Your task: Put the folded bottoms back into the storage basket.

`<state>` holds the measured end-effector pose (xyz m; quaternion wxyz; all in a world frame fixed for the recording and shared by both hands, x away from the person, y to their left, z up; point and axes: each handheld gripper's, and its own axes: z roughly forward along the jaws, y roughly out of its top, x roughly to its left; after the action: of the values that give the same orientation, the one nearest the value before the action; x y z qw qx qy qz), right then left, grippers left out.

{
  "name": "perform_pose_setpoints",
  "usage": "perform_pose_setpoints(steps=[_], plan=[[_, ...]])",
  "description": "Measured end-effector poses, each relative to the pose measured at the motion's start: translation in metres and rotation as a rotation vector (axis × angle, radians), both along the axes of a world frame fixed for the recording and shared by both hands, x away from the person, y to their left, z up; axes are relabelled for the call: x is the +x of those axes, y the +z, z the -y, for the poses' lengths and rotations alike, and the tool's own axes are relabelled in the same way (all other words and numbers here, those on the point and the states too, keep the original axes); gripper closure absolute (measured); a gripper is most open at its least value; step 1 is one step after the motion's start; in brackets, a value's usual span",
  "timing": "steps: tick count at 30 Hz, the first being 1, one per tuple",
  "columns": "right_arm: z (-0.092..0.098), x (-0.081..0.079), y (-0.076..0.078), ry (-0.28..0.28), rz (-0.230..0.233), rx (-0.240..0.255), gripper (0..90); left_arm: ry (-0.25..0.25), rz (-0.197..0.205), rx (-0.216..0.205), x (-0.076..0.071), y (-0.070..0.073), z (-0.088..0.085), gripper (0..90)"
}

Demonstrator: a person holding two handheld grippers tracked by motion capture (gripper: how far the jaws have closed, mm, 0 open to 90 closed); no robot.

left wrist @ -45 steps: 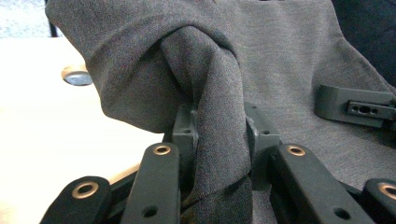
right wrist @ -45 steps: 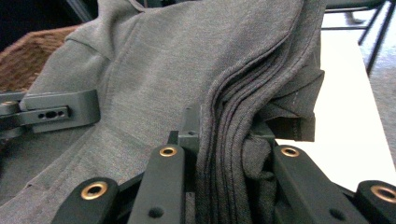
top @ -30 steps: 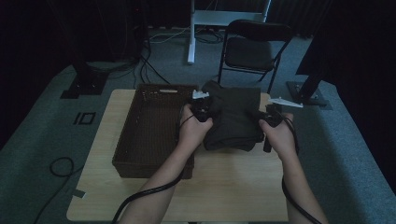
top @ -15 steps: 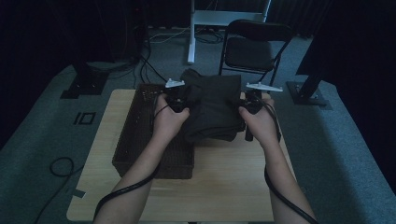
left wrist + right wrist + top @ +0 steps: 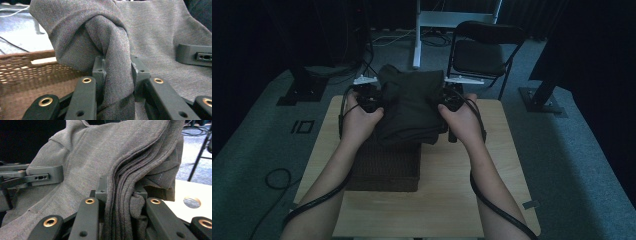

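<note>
A folded dark grey garment [image 5: 412, 107] hangs in the air above the table, held from both sides. My left gripper [image 5: 377, 102] is shut on its left edge; in the left gripper view a bunched fold of the grey cloth [image 5: 115, 60] is pinched between the two jaws. My right gripper [image 5: 444, 104] is shut on the right edge, where several stacked layers of the cloth [image 5: 125, 187] are clamped. A brown woven basket [image 5: 384, 165] stands on the wooden table [image 5: 492, 195] under the garment's left part; its rim [image 5: 27, 56] lies just below the cloth.
A black folding chair [image 5: 482, 52] stands beyond the table's far edge, beside a white stand leg [image 5: 417, 35]. Cables lie on the grey carpet at the left [image 5: 277, 177]. Bare table top stretches to the right of the basket and in front of it.
Both hands have lifted the garment off the table and carried it away from the person and leftward, so it now hangs over the basket's far end. Both grips stay as they were.
</note>
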<state>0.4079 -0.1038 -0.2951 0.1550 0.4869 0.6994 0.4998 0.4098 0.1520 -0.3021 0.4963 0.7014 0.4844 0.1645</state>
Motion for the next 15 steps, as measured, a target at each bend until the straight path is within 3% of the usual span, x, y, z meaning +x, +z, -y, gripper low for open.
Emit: perform_pose_setpoints(steps=[8,14,15], plan=[[-0.040,0.002,0.001,0.031,-0.006,0.014,74.2,0.034,0.006,0.009,-0.004,0.001,-0.040,70.9],[-0.067,0.007,-0.015,0.015,-0.026,0.018,74.1,0.065,-0.003,0.010,0.000,-0.013,-0.057,71.0],[-0.070,0.008,-0.019,0.011,-0.027,0.013,74.1,0.073,-0.005,0.011,0.003,-0.022,-0.060,71.1]])
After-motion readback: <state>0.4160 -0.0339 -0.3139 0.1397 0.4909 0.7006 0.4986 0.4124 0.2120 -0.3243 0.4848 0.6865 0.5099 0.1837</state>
